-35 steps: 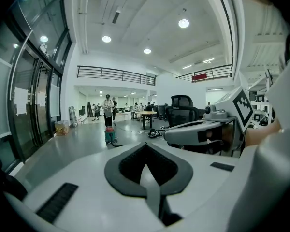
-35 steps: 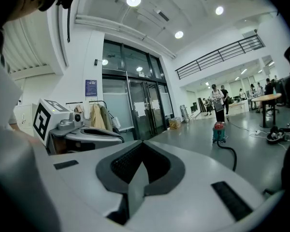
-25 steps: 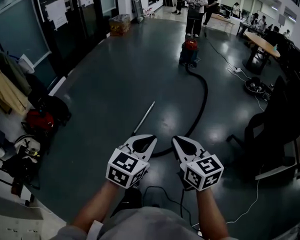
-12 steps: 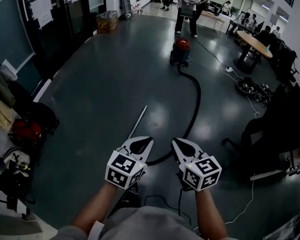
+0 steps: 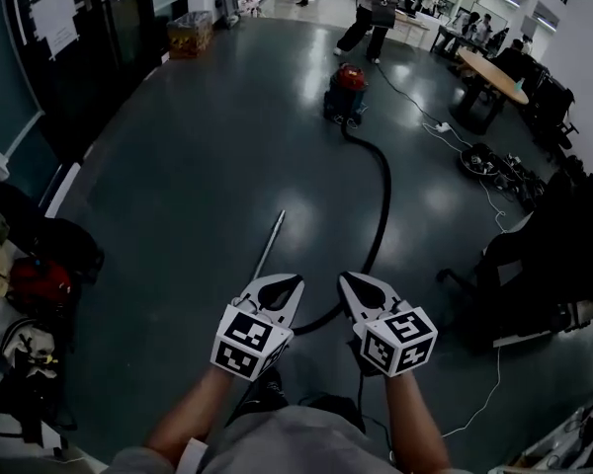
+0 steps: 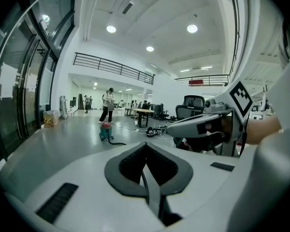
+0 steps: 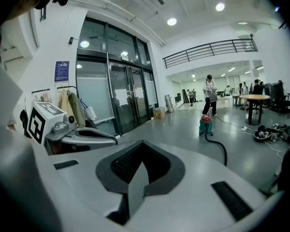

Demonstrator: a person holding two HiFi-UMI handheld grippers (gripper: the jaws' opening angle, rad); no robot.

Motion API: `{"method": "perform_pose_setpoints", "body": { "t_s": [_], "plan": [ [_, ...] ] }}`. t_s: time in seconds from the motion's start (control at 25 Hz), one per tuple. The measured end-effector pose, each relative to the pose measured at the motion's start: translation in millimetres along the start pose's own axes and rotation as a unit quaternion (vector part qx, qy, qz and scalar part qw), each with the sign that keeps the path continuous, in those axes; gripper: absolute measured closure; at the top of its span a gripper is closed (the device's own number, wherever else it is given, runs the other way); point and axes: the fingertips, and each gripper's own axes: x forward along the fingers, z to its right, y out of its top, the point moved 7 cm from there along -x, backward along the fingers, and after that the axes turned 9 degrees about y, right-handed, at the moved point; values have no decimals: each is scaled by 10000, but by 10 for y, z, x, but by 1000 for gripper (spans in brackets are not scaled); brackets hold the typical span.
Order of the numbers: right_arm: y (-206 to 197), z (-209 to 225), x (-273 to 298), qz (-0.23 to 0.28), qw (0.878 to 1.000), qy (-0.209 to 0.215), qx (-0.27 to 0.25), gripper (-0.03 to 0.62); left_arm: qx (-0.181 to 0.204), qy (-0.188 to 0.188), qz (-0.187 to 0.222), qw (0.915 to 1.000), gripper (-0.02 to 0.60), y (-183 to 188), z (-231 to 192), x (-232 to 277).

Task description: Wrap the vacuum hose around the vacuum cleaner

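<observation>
A red-topped vacuum cleaner (image 5: 344, 91) stands far ahead on the dark floor, small in the left gripper view (image 6: 105, 130) and the right gripper view (image 7: 206, 125). Its black hose (image 5: 380, 202) curves from the cleaner toward me and ends at a metal wand (image 5: 269, 248) lying on the floor. My left gripper (image 5: 281, 289) and right gripper (image 5: 357, 287) are held side by side near me, both shut and empty, above the near end of the hose.
A person (image 5: 368, 10) walks beyond the vacuum. A round table (image 5: 492, 75) and office chairs (image 5: 534, 265) stand on the right, with cables (image 5: 497, 166) on the floor. Bags and a red case (image 5: 38, 282) line the left wall by glass doors.
The whole view has advanced: the vacuum, hose and wand have come nearer and lower in the head view. Both grippers stay shut, side by side.
</observation>
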Motion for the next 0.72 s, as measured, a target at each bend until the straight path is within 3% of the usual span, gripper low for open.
{"method": "perform_pose_setpoints", "body": {
  "t_s": [0.4,0.72],
  "plan": [
    [173,308,273,-185,9995,-248,-82,588,-189,-129,-31,9997,574,50,-335,387],
    [237,823,468,-224,9997,-48,-27,588,-140,40,-162,9998,574,119,-431,851]
  ]
}}
